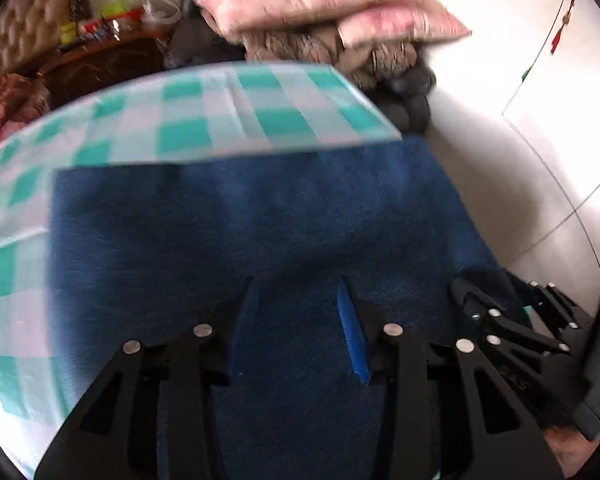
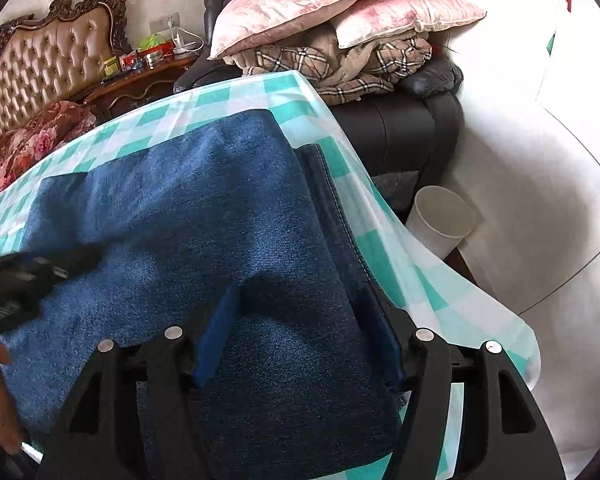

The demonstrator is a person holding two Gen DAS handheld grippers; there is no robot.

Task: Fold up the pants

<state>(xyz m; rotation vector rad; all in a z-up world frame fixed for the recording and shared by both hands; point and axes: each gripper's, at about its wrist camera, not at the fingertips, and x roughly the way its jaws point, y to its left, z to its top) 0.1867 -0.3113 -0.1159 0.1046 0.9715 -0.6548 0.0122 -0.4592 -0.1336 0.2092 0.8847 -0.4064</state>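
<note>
- Pants [image 2: 204, 216]: blue denim, folded into a layered stack, lying on the worktop [image 2: 228, 96] with its teal-and-white checked cover.
- Left tongs [image 1: 298, 292]: spread apart, over the denim, pinching nothing.
- Right tongs [image 2: 300, 292]: spread apart, above the stack's right edge, pinching nothing.
- Pink pillows [image 2: 340, 4]: piled on the dark armchair [image 2: 400, 136] behind.

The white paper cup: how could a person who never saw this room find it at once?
Start from the table with the green-and-white checked cloth and the blue pants on it. Past its right edge, on the floor before the black armchair, lies the white paper cup. It is the only plain white, round, open-mouthed thing there.
</note>
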